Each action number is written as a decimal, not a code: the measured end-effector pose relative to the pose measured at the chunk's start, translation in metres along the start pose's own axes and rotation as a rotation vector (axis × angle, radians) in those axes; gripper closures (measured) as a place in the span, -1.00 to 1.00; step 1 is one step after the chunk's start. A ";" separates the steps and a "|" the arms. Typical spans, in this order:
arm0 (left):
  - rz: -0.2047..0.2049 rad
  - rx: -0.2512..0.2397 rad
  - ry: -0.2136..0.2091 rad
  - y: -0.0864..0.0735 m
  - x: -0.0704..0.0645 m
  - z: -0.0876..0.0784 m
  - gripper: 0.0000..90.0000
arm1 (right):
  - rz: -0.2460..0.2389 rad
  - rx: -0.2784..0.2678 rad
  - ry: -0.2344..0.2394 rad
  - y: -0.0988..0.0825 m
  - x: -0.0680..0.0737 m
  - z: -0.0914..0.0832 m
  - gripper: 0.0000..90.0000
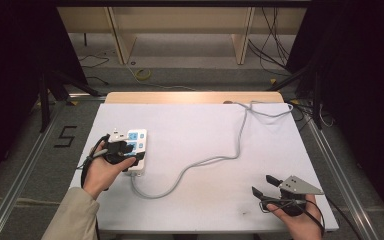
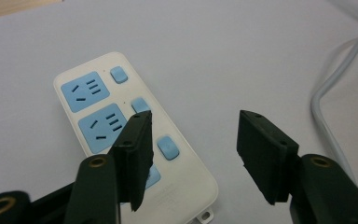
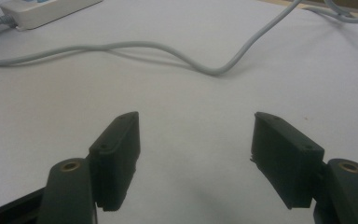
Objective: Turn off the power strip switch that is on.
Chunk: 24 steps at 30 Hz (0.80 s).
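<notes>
Wide-jawed, empty, the left gripper (image 2: 193, 154) hovers over the power strip (image 2: 126, 135); a careless descent could shove it off the tabletop (image 1: 205, 130).

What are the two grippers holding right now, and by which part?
Nothing is held. The left gripper stands open above the power strip, its jaws apart and empty. The right gripper is open over bare table.

A white plastic power strip with blue sockets (image 2: 121, 140) lies lower left on the pale counter (image 2: 223, 51); the hand-held gripper (image 2: 193, 156) gapes empty above it.
</notes>
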<state>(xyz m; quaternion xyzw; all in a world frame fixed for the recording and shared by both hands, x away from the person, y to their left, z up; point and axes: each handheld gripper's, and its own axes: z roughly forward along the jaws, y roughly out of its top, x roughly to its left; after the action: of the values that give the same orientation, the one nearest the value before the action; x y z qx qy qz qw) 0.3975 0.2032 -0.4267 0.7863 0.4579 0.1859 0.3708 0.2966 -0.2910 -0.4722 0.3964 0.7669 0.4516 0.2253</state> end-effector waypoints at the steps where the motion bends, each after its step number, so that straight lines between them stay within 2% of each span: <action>1: 0.005 -0.006 -0.002 0.000 -0.001 -0.001 -0.07 | 0.000 -0.002 0.002 0.000 0.000 0.000 -0.26; 4: 0.000 -0.023 -0.022 -0.001 -0.003 -0.005 -0.12 | 0.000 -0.004 0.005 0.000 0.000 0.000 -0.26; 9: 0.022 -0.057 -0.038 -0.002 -0.006 -0.010 -0.26 | -0.002 -0.005 0.007 0.000 0.000 0.000 -0.26; 12: 0.041 -0.109 -0.035 -0.005 -0.008 -0.013 -0.28 | -0.002 -0.006 0.008 0.000 0.000 -0.001 -0.26; 14: 0.055 -0.127 -0.038 -0.006 -0.009 -0.015 -0.28 | -0.002 -0.007 0.009 0.000 0.000 -0.001 -0.26; 24: 0.131 -0.156 -0.060 -0.018 -0.019 -0.021 -0.39 | -0.003 -0.008 0.019 0.000 0.001 0.000 -0.26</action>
<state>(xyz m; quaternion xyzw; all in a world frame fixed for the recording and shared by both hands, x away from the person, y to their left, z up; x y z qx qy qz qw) 0.3644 0.2012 -0.4254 0.7885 0.3782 0.2213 0.4316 0.2965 -0.2902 -0.4719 0.3899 0.7679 0.4581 0.2202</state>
